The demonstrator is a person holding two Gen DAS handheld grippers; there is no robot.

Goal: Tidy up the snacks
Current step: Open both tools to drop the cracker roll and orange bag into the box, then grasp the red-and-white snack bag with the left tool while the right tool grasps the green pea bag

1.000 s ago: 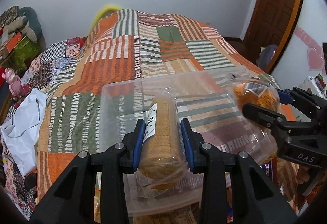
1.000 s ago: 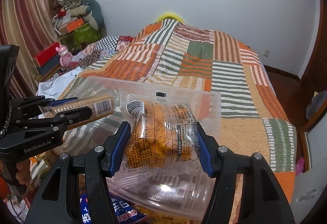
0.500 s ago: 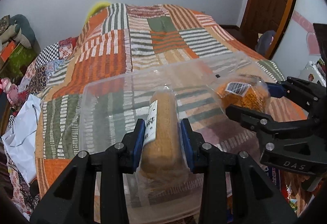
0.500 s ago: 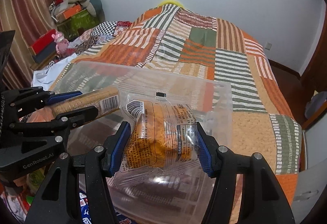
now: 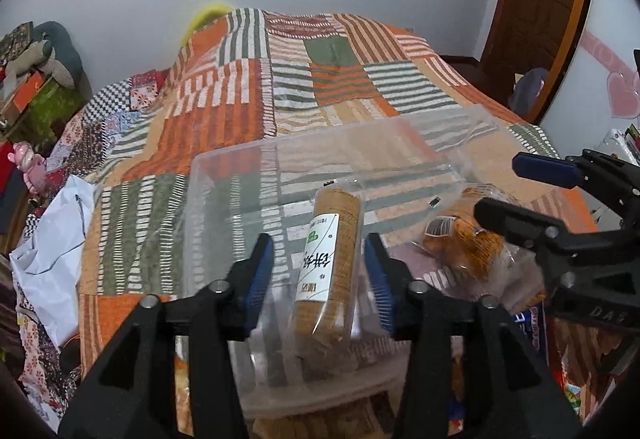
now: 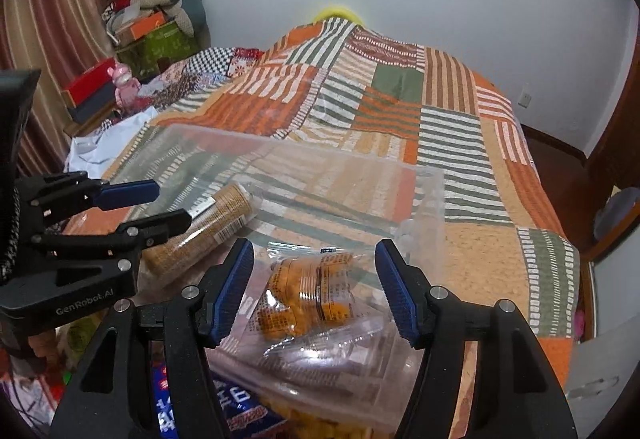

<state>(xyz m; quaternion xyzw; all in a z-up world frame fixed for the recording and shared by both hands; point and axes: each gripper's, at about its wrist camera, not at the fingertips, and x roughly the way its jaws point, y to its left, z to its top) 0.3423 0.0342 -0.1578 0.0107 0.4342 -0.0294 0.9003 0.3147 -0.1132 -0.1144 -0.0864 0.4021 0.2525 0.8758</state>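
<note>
- Bedroom, patchwork bedspread [image 5: 328, 87] in orange/green stripes; clear plastic bin [image 5: 320, 175] sits at the near end of the bed, more snack packs piled below its near edge.
- Left gripper [image 5: 320, 275]: jaws spread wide, holding nothing. Biscuit roll [image 5: 332, 259] lies between the pads inside the bin, gap on both sides, long axis pointing away from the camera.
- Right gripper [image 6: 316, 291]: also wide open, empty. Bag of orange snacks [image 6: 308, 295] lies between its fingers in the bin's right part, just beside the roll, not touching as far as I can tell.
- Read: both items look released into the bin; step in hand is clearing out.
- Do it well: pull each gripper straight back and up along its own finger axis, keep jaws open so pads don't snag the bag film or nudge the roll.
- Watch the bin's near wall, it's light and will slide on fabric.
</note>
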